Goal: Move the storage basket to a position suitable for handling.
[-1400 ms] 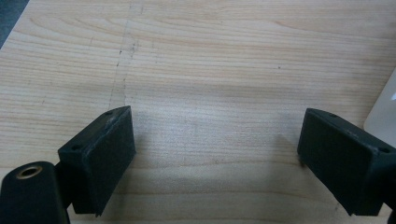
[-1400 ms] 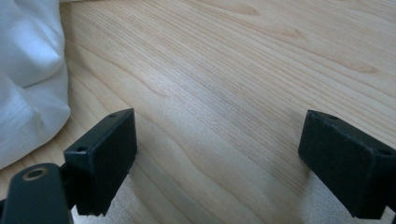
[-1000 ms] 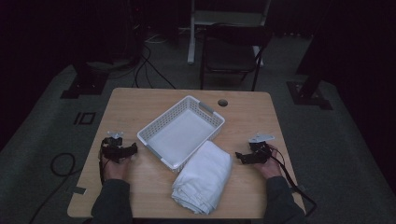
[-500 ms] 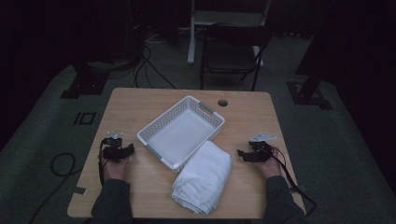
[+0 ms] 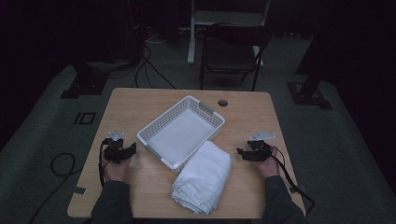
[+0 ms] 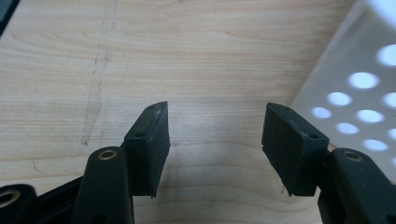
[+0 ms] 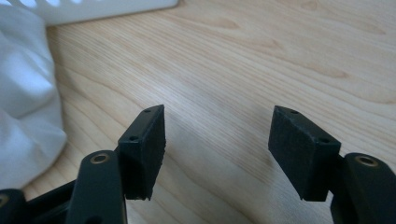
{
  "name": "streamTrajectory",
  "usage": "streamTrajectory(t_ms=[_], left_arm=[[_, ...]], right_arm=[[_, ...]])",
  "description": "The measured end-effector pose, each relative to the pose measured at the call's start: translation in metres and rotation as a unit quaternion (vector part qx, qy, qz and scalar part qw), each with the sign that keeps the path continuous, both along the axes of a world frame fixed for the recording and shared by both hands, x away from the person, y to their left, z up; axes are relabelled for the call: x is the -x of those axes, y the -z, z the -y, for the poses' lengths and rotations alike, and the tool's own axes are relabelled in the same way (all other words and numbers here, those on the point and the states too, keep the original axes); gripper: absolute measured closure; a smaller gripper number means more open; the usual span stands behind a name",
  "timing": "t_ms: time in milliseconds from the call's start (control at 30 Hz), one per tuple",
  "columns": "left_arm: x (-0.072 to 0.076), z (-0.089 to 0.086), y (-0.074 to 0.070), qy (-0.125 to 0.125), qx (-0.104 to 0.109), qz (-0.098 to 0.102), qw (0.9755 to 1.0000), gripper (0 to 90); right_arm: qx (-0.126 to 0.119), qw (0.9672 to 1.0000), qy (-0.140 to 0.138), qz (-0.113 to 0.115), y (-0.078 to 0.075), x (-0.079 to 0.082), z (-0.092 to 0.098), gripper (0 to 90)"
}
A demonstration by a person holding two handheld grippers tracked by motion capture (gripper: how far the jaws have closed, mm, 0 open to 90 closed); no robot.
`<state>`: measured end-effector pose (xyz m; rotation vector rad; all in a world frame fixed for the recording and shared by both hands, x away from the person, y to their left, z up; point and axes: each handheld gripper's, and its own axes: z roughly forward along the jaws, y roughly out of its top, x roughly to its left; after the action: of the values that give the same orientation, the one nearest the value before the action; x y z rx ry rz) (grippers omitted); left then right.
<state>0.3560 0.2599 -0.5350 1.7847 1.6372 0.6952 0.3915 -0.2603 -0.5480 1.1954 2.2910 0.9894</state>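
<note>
White cloth (image 5: 203, 178), folded into a soft stack, lies on the wooden table (image 5: 243, 109) at the near edge, between the person's two hands. Just behind it, and touching or nearly touching its far end, sits a white plastic basket (image 5: 210, 114) with holes in its walls, set at a slant and with nothing inside. The left gripper (image 5: 130, 149) rests low over the table on the left, its jaws pointing toward the basket's near left wall and stopping just short of it. From the left gripper view its jaws stand partly apart with bare wood between them, and the basket's wall (image 6: 359, 88) shows just past the right-hand jaw; they have just widened a touch after narrowing a lot. The right gripper (image 5: 240, 152) sits on the right side of the table, pointing at the cloth and near its edge without touching it. In the right gripper view its jaws are also half spread over bare wood and have just been closing, with the cloth (image 7: 25, 107) off to their left and the basket's rim (image 7: 102, 9) beyond.
</note>
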Motion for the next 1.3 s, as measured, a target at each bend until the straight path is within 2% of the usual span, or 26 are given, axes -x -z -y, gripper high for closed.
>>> streamTrajectory(t_ms=[333, 533, 633, 833, 900, 1033, 1300], left_arm=[[0.012, 0.009, -0.008, 0.019, -0.006, 0.029, 0.9994, 40.4], [0.017, 0.012, -0.011, 0.026, -0.005, 0.033, 0.9991, 40.2], [0.02, 0.013, -0.011, 0.03, -0.001, 0.034, 0.999, 40.2], [0.023, 0.014, -0.013, 0.032, 0.004, 0.04, 0.9987, 39.9], [0.023, 0.015, -0.014, 0.037, 0.016, 0.04, 0.9984, 39.9], [0.023, 0.015, -0.016, 0.038, 0.026, 0.041, 0.9981, 39.8], [0.029, 0.023, -0.023, 0.048, 0.017, 0.056, 0.9972, 39.6]], right_arm=[[-0.011, 0.9998, 0.001, 0.015, -0.011, 0.003, -0.004, 38.6], [-0.015, 0.9996, -0.003, 0.024, -0.018, 0.004, -0.009, 38.6], [-0.006, 0.9997, -0.003, 0.024, -0.02, 0.003, -0.012, 39.8], [-0.007, 0.9994, -0.006, 0.032, -0.026, 0.003, -0.019, 41.0], [-0.005, 0.9994, -0.007, 0.034, -0.028, 0.002, -0.022, 41.0], [-0.003, 0.9991, -0.012, 0.04, -0.031, 0.0, -0.027, 41.0], [-0.015, 0.9984, -0.01, 0.054, -0.046, -0.009, -0.033, 42.3]])
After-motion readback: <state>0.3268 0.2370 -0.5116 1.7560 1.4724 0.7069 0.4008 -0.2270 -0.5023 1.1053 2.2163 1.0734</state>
